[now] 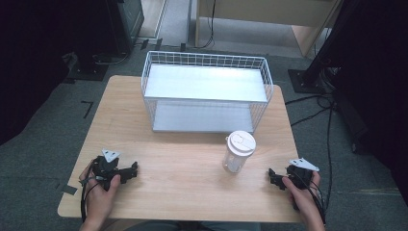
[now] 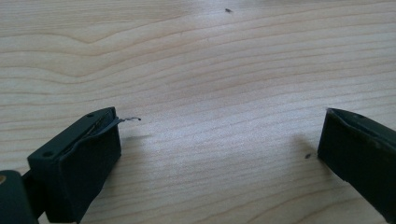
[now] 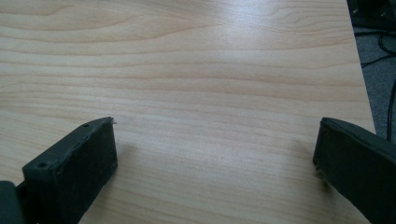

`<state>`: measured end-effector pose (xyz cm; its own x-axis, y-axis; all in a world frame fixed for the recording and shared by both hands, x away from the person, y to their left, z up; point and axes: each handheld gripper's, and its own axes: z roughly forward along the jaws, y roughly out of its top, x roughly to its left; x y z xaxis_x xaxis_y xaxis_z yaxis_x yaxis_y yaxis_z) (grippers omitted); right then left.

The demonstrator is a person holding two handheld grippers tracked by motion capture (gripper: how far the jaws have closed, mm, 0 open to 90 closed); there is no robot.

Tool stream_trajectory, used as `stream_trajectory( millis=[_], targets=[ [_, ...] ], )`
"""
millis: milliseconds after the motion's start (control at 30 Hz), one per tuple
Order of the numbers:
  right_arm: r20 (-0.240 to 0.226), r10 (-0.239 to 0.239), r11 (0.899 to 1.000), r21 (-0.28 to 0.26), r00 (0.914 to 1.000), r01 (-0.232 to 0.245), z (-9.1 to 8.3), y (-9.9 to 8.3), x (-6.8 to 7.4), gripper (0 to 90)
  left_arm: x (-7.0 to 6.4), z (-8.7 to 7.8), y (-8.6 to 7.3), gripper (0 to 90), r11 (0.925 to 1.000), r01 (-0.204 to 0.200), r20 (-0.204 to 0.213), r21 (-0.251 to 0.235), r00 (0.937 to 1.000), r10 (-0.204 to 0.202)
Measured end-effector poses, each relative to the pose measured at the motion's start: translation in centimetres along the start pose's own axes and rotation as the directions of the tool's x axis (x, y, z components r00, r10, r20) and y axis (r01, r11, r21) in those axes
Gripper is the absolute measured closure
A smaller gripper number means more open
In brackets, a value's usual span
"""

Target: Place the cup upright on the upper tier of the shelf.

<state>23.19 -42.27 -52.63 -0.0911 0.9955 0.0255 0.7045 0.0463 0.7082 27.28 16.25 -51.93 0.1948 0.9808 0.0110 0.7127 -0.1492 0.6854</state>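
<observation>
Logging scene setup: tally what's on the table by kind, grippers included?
White wire shelf rack: 1
Clear plastic cup with white lid: 1
Black handheld grippers: 2, left gripper and right gripper, both with jaws open, holding nothing
Total: 4

Grey carpet [image 1: 43, 139], wooden table [image 1: 192, 187]

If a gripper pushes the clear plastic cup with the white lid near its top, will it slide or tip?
The clear plastic cup with the white lid looks empty, so probably light. It stands taller than its base, so a high push would likely tip it. Being round, it may roll once down.
</observation>
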Motion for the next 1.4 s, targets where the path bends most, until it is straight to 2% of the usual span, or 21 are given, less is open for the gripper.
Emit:
stream_trajectory(
  millis=[133, 300, 367, 400, 433, 567, 600, 700, 833, 933, 1000, 1033, 1133, 1267, 1400],
  targets=[
    [0.004, 0.004, 1.0, 0.0, 1.0, -0.004, 0.1, 0.1, 0.2, 0.0, 0.0, 0.0, 0.0, 0.0, 1.0, 0.0, 0.0, 0.0, 1.0, 0.0],
    [-0.043, -0.062, 0.998, -0.001, 0.9971, 0.062, -0.1, 0.2, 2.2, 0.2, 0.0, 0.0, 0.0, 0.0, 1.0, 0.0, 0.0, 0.0, 1.0, 0.0],
    [-0.057, -0.077, 0.997, -0.01, 0.9954, 0.076, -0.2, 0.5, 3.1, 0.2, 0.0, 0.0, 0.0, 0.0, 1.0, 0.0, 0.0, 0.0, 1.0, 0.0],
    [-0.057, -0.077, 0.997, -0.01, 0.9954, 0.076, -0.2, 0.5, 3.1, 0.2, 0.0, 0.0, 0.0, 0.0, 1.0, 0.0, 0.0, 0.0, 1.0, 0.0],
    [-0.077, -0.088, 0.996, -0.023, 0.9931, 0.087, -0.2, 0.6, 3.9, 0.2, 0.0, 0.0, 0.0, 0.0, 1.0, 0.0, 0.0, 0.0, 1.0, 0.0],
    [-0.112, -0.107, 0.994, -0.03, 0.9879, 0.104, -0.2, 0.8, 4.9, 0.3, 0.0, 0.0, 0.0, 0.0, 1.0, 0.0, 0.0, 0.0, 1.0, 0.0],
    [-0.134, -0.121, 0.992, -0.04, 0.9836, 0.117, -0.3, 0.9, 5.7, 0.2, 0.0, 0.0, 0.0, 0.0, 1.0, 0.0, 0.0, 0.0, 1.0, 0.0],
    [-0.168, -0.131, 0.991, -0.054, 0.9772, 0.123, -0.3, 1.0, 6.6, 0.2, 0.0, 0.0, 0.0, 0.0, 1.0, 0.0, 0.0, 0.0, 1.0, 0.0],
    [-0.202, -0.151, 0.988, -0.072, 0.9677, 0.14, -0.4, 1.3, 7.9, 0.3, 0.0, 0.0, 0.0, 0.0, 1.0, 0.0, 0.0, 0.0, 1.0, 0.0],
    [-0.219, -0.183, 0.981, -0.099, 0.9585, 0.164, -0.4, 1.5, 8.6, 0.2, 0.0, 0.0, 0.0, 0.0, 1.0, 0.0, 0.0, 0.0, 1.0, 0.0],
    [-0.229, -0.184, 0.981, -0.109, 0.9559, 0.163, -0.5, 1.7, 8.7, 0.2, 0.0, 0.0, 0.0, 0.0, 1.0, 0.0, 0.0, 0.0, 1.0, 0.0],
    [-0.257, -0.166, 0.982, -0.133, 0.952, 0.135, -0.7, 2.0, 9.0, 0.2, 0.0, 0.0, 0.0, 0.0, 1.0, 0.0, 0.0, 0.0, 1.0, 0.0],
    [-0.3, -0.15, 0.982, -0.16, 0.942, 0.105, -1.1, 2.5, 9.4, 0.2, 0.0, 0.0, 0.0, 0.0, 1.0, 0.0, 0.0, 0.0, 1.0, 0.0],
    [-0.326, -0.148, 0.975, -0.204, 0.9337, 0.083, -1.6, 3.1, 9.9, 0.2, 0.0, 0.0, 0.0, 0.0, 1.0, 0.0, 0.0, 0.0, 1.0, 0.0],
    [-0.364, -0.113, 0.973, -0.228, 0.9247, 0.029, -2.0, 3.8, 10.4, 0.3, 0.0, 0.0, 0.0, 0.0, 1.0, 0.0, 0.0, 0.0, 1.0, 0.0]
  ],
)
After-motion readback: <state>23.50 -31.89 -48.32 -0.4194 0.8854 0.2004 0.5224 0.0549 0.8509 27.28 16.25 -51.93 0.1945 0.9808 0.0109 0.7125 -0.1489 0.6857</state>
